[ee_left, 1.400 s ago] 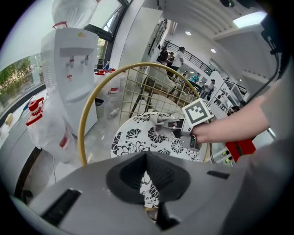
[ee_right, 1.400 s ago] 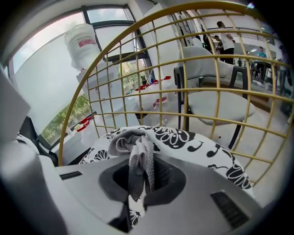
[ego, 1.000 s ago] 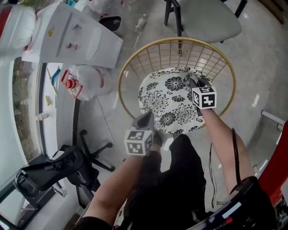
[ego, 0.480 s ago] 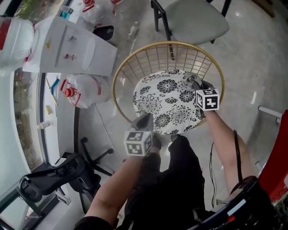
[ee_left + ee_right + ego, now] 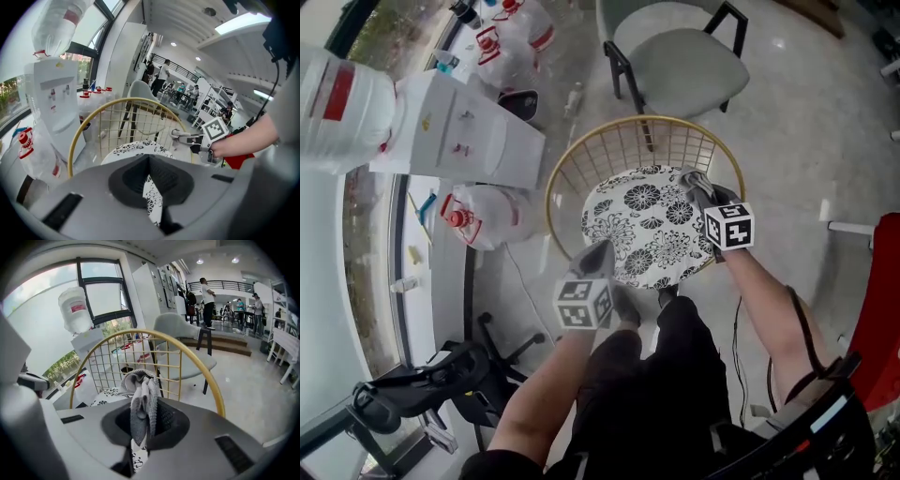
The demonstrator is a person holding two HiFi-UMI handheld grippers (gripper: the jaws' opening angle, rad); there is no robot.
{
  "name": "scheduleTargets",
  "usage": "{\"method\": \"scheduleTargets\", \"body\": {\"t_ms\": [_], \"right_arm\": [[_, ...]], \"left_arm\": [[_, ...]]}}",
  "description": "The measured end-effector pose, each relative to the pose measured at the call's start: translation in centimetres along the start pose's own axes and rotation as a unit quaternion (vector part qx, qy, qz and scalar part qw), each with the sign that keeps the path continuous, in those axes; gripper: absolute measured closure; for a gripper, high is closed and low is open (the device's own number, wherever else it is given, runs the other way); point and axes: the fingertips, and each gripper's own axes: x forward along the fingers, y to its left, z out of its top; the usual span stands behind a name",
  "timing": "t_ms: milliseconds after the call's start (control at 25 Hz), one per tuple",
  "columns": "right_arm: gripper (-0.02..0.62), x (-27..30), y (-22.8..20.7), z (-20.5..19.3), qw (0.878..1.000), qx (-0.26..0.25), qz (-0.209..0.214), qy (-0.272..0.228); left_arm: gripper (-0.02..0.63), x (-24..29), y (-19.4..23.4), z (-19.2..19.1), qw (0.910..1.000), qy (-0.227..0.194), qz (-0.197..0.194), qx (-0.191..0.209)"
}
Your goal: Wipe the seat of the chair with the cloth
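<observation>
Our right gripper [image 5: 701,187] has its jaws clamped on the grey cloth [image 5: 140,399] at the floral seat's [image 5: 642,230] right edge. Our left gripper [image 5: 602,249], jaws closed and empty, hovers at the front-left edge. The gold wire back [image 5: 581,150] fences the far side.

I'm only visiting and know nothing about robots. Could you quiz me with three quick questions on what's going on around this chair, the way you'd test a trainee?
1. Which one holds the grey cloth, left or right?
2. The chair seat is: A plain grey, B white with black flowers, C striped.
3. True or false: the left hand-held gripper is shut with nothing between its jaws.

Key: 1 the right hand-held gripper; 2 B; 3 true.
</observation>
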Motion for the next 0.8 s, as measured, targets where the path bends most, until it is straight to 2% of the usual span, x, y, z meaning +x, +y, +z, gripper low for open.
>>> {"method": "scheduleTargets", "body": {"t_ms": [160, 400, 640, 800], "right_arm": [[0.572, -3.7, 2.2, 4.6, 0.998, 0.02, 0.024, -0.056], [0.572, -10.0, 5.7, 11.4, 0.991, 0.019, 0.043, -0.128], [0.572, -16.1, 8.8, 16.1, 0.984, -0.004, 0.059, -0.168], [0.572, -20.0, 10.4, 18.3, 0.979, -0.023, 0.066, -0.19]], "left_arm": [[0.598, -2.2, -0.9, 4.1, 0.9989, -0.046, -0.007, 0.0], [0.6, -6.6, -2.5, 9.9, 0.9932, -0.111, -0.033, 0.017], [0.598, -11.3, -3.5, 13.8, 0.9863, -0.16, -0.035, 0.021], [0.6, -14.8, -5.1, 16.1, 0.9787, -0.195, -0.053, 0.039]]}}
